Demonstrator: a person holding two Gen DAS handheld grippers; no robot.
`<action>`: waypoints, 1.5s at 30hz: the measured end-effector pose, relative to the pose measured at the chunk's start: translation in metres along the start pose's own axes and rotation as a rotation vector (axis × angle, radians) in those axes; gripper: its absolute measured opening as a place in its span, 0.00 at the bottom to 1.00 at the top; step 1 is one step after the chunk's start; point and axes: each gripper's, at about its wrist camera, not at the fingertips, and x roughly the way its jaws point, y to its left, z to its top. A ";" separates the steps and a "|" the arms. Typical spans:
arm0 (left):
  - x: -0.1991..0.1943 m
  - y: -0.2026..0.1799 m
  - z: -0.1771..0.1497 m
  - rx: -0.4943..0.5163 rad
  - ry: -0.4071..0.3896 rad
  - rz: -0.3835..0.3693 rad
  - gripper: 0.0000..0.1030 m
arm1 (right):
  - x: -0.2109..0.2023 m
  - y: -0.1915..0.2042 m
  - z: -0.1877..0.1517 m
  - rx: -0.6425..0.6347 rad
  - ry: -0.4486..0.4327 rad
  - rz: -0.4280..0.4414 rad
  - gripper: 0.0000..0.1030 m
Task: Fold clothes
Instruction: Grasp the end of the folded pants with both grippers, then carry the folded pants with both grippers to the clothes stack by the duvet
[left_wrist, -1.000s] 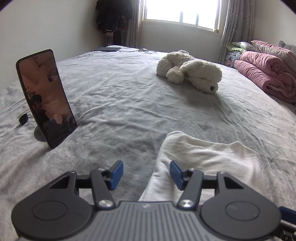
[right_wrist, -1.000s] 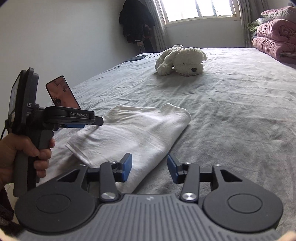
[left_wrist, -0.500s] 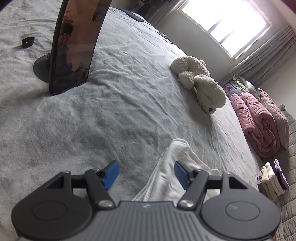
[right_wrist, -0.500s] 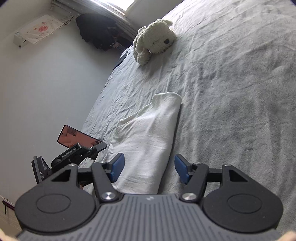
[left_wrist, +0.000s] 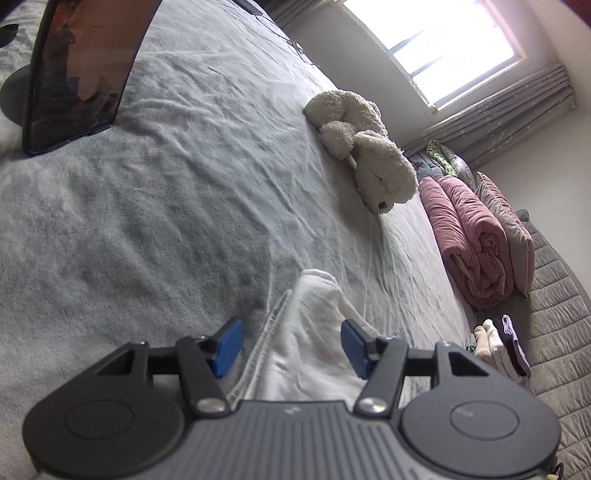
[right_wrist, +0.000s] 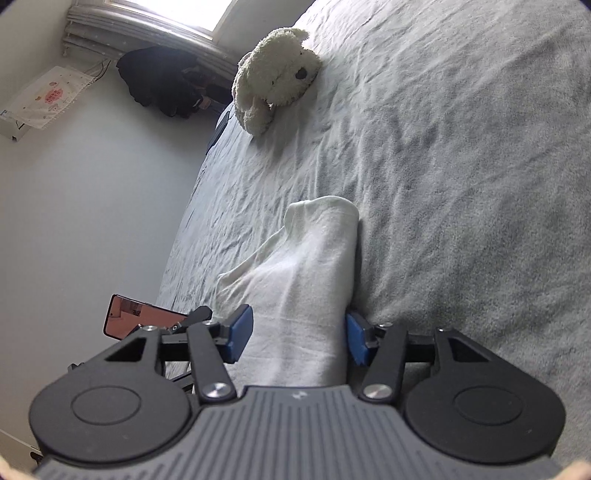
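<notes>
Across the wide bed (left_wrist: 155, 206), we see a grey, fleecy cover creased into fine ridges. On its near part lies the white garment (right_wrist: 306, 280), a soft, ribbed-edged cloth folded into a long narrow shape with a rounded far end. Farther up rests a shaggy cream plush dog (left_wrist: 365, 155), limp and lumpy. Beside the bed's far edge, the left view alone shows a rolled pink quilt (left_wrist: 469, 236) and a small stack of folded clothes (left_wrist: 498, 347). A glossy dark phone (left_wrist: 77, 70) stands upright on a round base; the right view alone shows a dark bundle of clothing (right_wrist: 166, 85) in the corner by the wall.

Our left tongs (left_wrist: 291, 347) straddle the garment's stitched edge, and our right tongs (right_wrist: 299, 332) straddle its folded side. Both pairs stand apart, their blue pads clear of the cloth or barely at it, gripping nothing. Their jaws have just been closing a little, with the cloth between them. Compared with a second ago, both views have rolled steeply and dropped nearer the garment, which now fills the gap between the pads.
</notes>
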 end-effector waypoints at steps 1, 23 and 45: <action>0.003 -0.003 0.000 0.009 0.003 0.003 0.57 | 0.002 0.001 0.001 -0.003 -0.003 -0.001 0.53; -0.007 -0.057 -0.025 0.002 -0.172 0.029 0.12 | -0.029 -0.002 0.027 -0.047 -0.090 0.056 0.16; 0.068 -0.274 -0.089 0.163 -0.196 -0.166 0.09 | -0.222 -0.031 0.154 -0.205 -0.385 0.013 0.16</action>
